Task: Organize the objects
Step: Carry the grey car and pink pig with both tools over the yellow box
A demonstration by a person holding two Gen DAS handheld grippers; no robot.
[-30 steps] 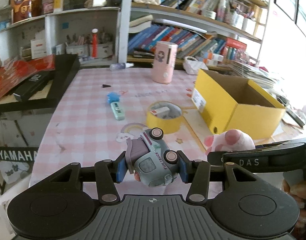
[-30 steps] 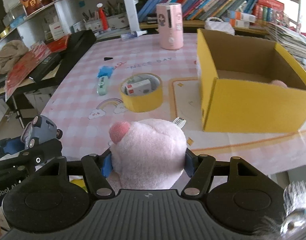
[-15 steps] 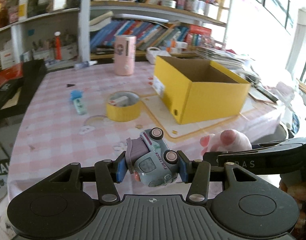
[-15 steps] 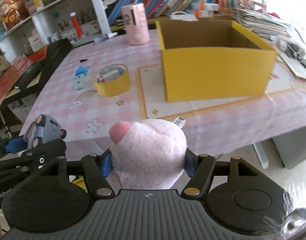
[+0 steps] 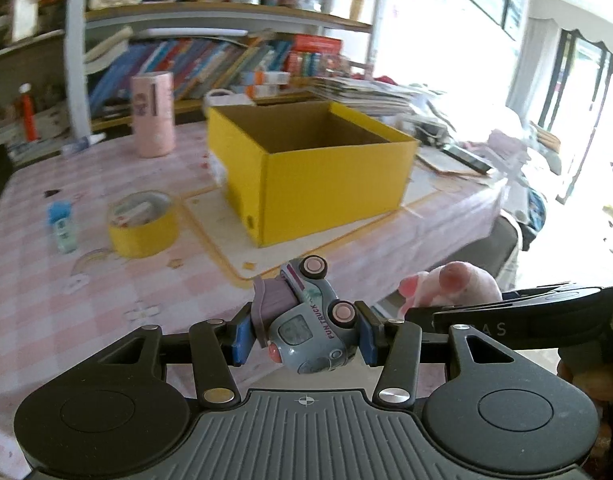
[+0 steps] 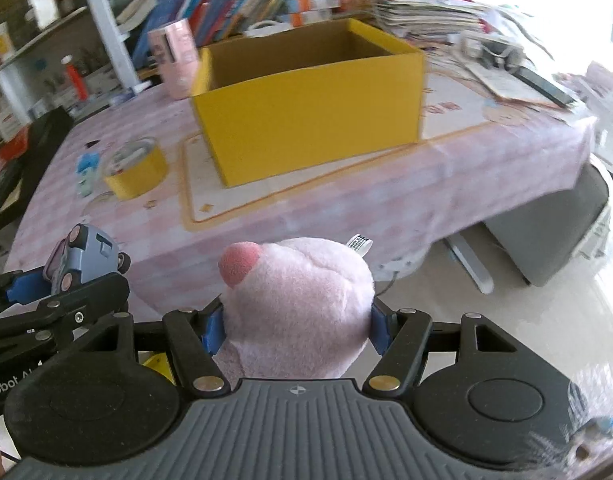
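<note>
My left gripper [image 5: 304, 334] is shut on a grey-blue toy truck [image 5: 306, 320], tipped on its side with pink wheels showing. My right gripper [image 6: 296, 328] is shut on a pink plush toy [image 6: 298, 304] with a darker pink nub on top. Both grippers hover off the near edge of the pink checked table [image 5: 106, 280]. An open yellow cardboard box [image 5: 314, 168] stands on the table ahead, its inside empty as far as I see. In the right wrist view the toy truck [image 6: 80, 260] and left gripper [image 6: 62, 284] sit at lower left; the pink plush toy [image 5: 454, 284] shows at right in the left wrist view.
A yellow tape roll [image 5: 142, 226] with small items inside and a blue-capped bottle [image 5: 62, 226] lie left of the box. A pink cylinder [image 5: 153, 120] stands behind. Bookshelves [image 5: 226, 52] line the back. Papers pile at the table's far right [image 6: 502, 68]; a grey bin [image 6: 546, 236] stands on the floor.
Both grippers swung right along the table's near edge, still holding their toys. The yellow box has shifted from the right side toward the centre of both views.
</note>
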